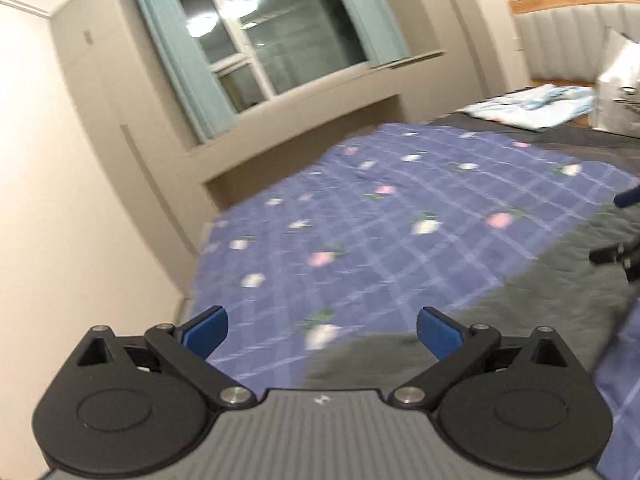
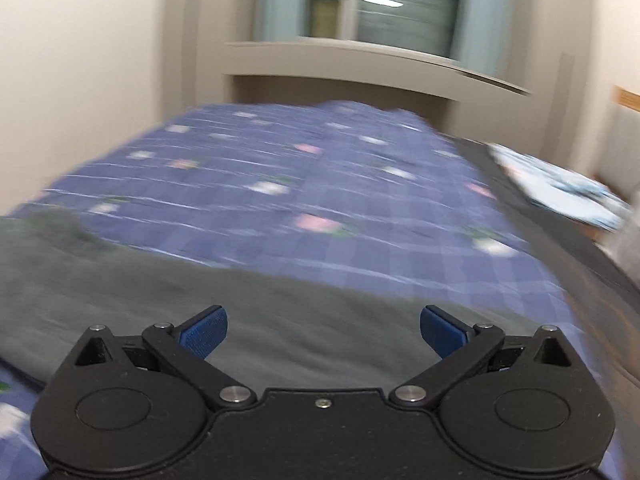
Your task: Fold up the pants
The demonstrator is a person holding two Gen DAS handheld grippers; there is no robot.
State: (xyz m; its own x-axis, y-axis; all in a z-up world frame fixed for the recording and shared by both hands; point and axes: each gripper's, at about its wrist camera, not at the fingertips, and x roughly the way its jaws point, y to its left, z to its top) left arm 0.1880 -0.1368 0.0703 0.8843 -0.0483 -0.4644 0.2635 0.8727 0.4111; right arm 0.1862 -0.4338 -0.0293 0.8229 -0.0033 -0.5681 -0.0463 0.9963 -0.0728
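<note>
The dark grey pants [image 2: 200,300] lie flat on a purple checked bedspread with flowers [image 2: 320,184]. In the right wrist view they fill the near part of the picture, under my right gripper [image 2: 324,332]. It is open and holds nothing. In the left wrist view the pants [image 1: 540,300] lie to the lower right. My left gripper [image 1: 322,332] is open and empty over the edge where the pants meet the bedspread [image 1: 360,220]. Part of the right gripper [image 1: 620,226] shows at the right edge of that view. Both views are blurred.
A pale wall [image 1: 60,200] runs close along the bed's left side. A window with teal curtains [image 1: 272,40] stands beyond the bed. At the far right lie a light blue cloth [image 1: 532,108] and a white bag [image 1: 620,88], in front of a padded headboard [image 1: 572,40].
</note>
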